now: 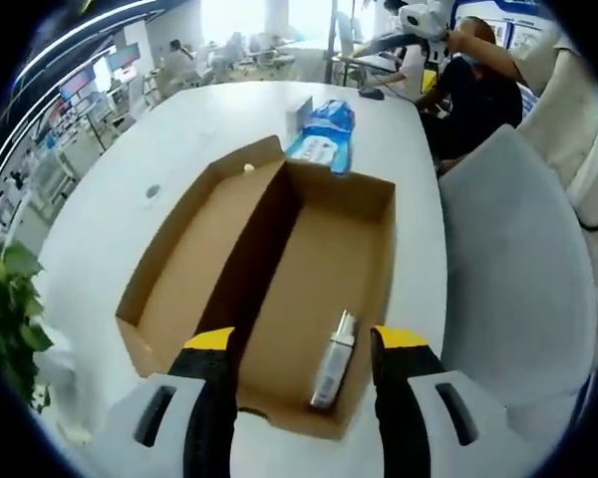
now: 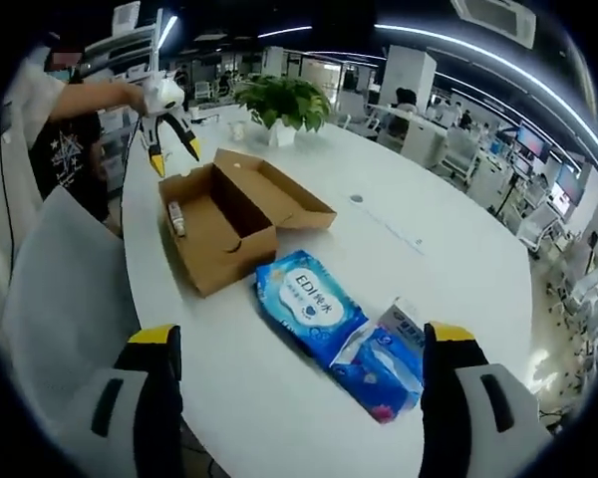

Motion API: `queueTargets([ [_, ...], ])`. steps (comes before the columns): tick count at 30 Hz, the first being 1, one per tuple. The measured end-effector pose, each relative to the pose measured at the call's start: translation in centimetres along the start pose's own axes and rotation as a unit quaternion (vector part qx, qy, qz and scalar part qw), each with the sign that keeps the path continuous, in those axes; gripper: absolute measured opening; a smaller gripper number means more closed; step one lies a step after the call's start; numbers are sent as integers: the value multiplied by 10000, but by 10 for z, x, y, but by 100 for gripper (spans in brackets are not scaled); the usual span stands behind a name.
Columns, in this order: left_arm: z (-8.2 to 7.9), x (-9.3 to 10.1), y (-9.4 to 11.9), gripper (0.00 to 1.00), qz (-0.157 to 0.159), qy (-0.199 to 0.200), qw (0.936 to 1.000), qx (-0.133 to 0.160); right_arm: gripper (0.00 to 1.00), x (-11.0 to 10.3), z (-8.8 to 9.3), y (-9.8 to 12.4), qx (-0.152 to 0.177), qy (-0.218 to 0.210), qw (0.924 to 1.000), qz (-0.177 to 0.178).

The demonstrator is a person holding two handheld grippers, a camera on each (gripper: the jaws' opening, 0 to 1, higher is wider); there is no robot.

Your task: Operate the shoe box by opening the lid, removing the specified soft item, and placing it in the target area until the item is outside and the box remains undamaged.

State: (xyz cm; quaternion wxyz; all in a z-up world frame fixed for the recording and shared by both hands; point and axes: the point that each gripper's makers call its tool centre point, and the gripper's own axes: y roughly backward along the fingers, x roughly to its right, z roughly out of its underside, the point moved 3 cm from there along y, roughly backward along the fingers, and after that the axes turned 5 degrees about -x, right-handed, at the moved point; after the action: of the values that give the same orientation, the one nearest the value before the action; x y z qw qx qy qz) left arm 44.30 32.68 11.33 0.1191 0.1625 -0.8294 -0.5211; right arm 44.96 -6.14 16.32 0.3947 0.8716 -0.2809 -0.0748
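Right gripper view: blue packet [image 2: 324,329] beside open box [image 2: 234,224].

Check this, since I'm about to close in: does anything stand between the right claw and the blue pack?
Nothing visible does. The blue pack lies bare on the white table ahead of the open right claw. A smaller blue packet touches its near end, and the open shoe box sits beyond it.

Left gripper [image 1: 305,344]: pale grey moulded body, black fingers [image 1: 211,398] with yellow tips, a dark slot in each shoulder. Right gripper [image 2: 304,339]: same build. Person [image 2: 65,139] wears a black printed T-shirt.
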Motion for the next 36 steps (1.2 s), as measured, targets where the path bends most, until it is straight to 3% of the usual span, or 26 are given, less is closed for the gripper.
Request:
queueTargets([
  [7, -1, -9, -15, 54, 233, -410, 9982, -359, 96, -30, -7, 6, 195, -81, 9998, 6],
  [13, -3, -7, -28, 56, 559, -529, 9957, -510, 96, -59, -6, 5, 234, -155, 9994, -188],
  [18, 2, -2, -41, 55, 876, -787, 9896, -827, 96, -77, -6, 4, 251, -258, 9989, -295],
  [24, 2, 1, -56, 55, 1141, -1073, 9818, -1075, 96, -83, -7, 3, 357, -437, 9981, -268],
  [27, 8, 5, -64, 55, 1309, -1345, 9731, -1338, 96, -87, -8, 2, 393, -495, 9977, -236],
  [36, 12, 12, -83, 55, 1572, -1667, 9588, -1679, 96, -92, 1, 0, 381, -723, 9965, -165],
])
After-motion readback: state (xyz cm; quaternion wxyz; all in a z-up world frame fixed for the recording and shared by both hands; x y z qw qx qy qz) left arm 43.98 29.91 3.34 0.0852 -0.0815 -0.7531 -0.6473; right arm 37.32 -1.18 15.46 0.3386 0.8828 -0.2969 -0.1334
